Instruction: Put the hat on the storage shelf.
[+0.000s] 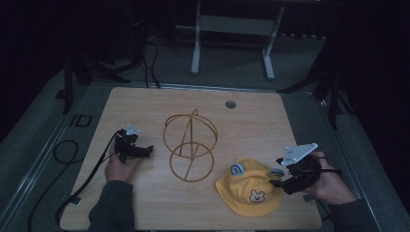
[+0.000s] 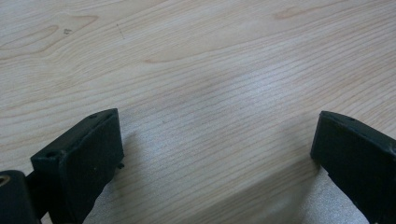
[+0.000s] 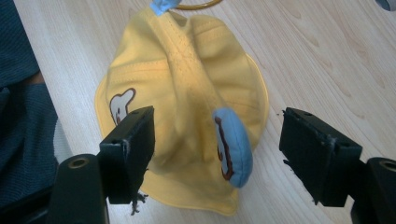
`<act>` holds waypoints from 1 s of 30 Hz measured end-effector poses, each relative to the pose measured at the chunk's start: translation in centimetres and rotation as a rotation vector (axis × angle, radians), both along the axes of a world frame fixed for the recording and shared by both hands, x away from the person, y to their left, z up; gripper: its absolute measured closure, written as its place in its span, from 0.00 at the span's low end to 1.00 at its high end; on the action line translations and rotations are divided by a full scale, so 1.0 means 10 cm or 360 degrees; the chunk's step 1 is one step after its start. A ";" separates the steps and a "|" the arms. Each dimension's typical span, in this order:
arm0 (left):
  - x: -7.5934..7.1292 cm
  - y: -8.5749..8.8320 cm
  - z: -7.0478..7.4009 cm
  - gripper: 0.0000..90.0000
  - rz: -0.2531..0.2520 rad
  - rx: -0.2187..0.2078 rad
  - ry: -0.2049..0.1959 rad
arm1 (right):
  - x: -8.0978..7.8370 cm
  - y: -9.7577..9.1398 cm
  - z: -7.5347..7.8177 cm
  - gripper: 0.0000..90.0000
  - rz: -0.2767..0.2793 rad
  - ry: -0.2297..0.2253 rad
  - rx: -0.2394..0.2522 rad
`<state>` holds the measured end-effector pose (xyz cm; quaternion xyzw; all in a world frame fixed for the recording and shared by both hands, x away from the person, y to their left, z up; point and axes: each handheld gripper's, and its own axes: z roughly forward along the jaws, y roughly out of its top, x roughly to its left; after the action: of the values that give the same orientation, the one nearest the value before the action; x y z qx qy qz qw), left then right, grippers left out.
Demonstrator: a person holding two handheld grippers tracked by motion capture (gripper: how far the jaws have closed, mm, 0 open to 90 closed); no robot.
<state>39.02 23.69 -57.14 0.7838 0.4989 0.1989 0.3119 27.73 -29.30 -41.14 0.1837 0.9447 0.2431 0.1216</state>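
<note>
Wooden table (image 1: 145, 208), light grain, dim room around it. Yellow hat (image 1: 249, 186) lies near the front right of the tabletop, crown up, small animal face printed on the front, a blue padded ear (image 1: 237, 168) on its far-left side and a second blue ear (image 3: 232, 147) on the side toward the right gripper. Right gripper (image 1: 276, 173) at the hat's right edge, held in the person's right hand (image 1: 331, 186), grey three-cornered plate on top. Right gripper view: jaws spread wide, one on either side of the hat's near edge, the blue ear between them, neither jaw seen pressing the cloth; hat (image 3: 187, 102) sits flat on the wood, a dark sleeve (image 3: 21, 126) at the left margin. Gold wire frame (image 1: 189, 145), rings crossed into a rough sphere on a round base, stands at the table's centre, just left and beyond the hat, apart from it. Left gripper (image 1: 145, 151) low over the table left of the frame, well apart from the hat, in the left hand (image 1: 121, 166), cable trailing off the table edge. Left gripper view: jaws spread, bare wood (image 2: 210, 93) between them, holding nothing
</note>
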 end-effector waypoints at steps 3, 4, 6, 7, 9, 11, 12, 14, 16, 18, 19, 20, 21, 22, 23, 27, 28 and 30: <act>0.00 0.00 0.00 0.02 0.0000 0.0000 0.0000 | 0.01 0.04 0.00 0.30 0.0017 0.0002 -0.0006; 0.00 0.00 0.00 0.02 0.0000 0.0000 0.0000 | 0.02 0.06 0.00 0.30 0.0027 0.0007 -0.0013; 0.00 0.00 0.00 0.02 0.0000 0.0000 0.0000 | 0.02 0.09 0.00 0.29 0.0041 0.0009 -0.0023; 0.00 0.00 0.00 0.02 0.0000 0.0000 0.0000 | 0.02 0.09 0.00 0.29 0.0041 0.0009 -0.0023; 0.00 0.00 0.00 0.02 0.0000 0.0000 0.0000 | 0.03 0.12 0.01 0.29 0.0056 0.0014 -0.0035; 0.00 0.00 0.00 0.02 0.0000 0.0000 0.0000 | 0.04 0.14 0.01 0.29 0.0066 0.0015 -0.0039; 0.00 0.00 0.00 0.02 0.0000 0.0000 0.0000 | 0.04 0.14 0.01 0.29 0.0066 0.0015 -0.0039; 0.00 0.00 0.00 0.02 0.0000 0.0000 0.0000 | 0.04 0.15 0.01 0.29 0.0072 0.0017 -0.0044; 0.00 0.00 0.00 0.02 0.0000 0.0000 0.0000 | 0.05 0.19 0.01 0.29 0.0097 0.0021 -0.0054; 0.00 0.00 0.00 0.02 0.0000 0.0000 0.0000 | 0.05 0.21 0.01 0.29 0.0106 0.0023 -0.0068; 0.00 0.00 0.00 0.02 0.0000 0.0000 0.0000 | 0.05 0.21 0.01 0.29 0.0106 0.0023 -0.0068; 0.00 0.00 0.00 0.02 0.0000 0.0000 0.0000 | 0.06 0.22 0.01 0.29 0.0106 0.0027 -0.0077; 0.00 0.00 0.00 0.02 0.0000 0.0000 0.0000 | 0.06 0.23 0.00 0.29 0.0113 0.0029 -0.0084; 0.00 0.00 0.00 0.02 0.0000 0.0000 0.0000 | 0.07 0.23 0.00 0.30 0.0116 0.0034 -0.0089; 0.00 0.00 0.00 0.02 0.0000 0.0000 0.0000 | 0.09 0.25 -0.01 0.30 0.0127 0.0042 -0.0108; 0.00 0.00 0.00 0.02 0.0000 0.0000 0.0000 | 0.12 0.27 -0.03 0.30 0.0135 0.0059 -0.0134; 0.00 0.00 0.00 0.02 0.0000 0.0000 0.0000 | 0.13 0.28 -0.03 0.30 0.0138 0.0062 -0.0138; 0.00 0.00 0.00 0.02 0.0000 0.0000 0.0000 | 0.14 0.30 -0.05 0.30 0.0147 0.0070 -0.0149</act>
<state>39.02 23.69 -57.15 0.7838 0.4988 0.1988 0.3119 29.17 -26.28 -41.60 0.1393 0.9649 0.2000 0.0979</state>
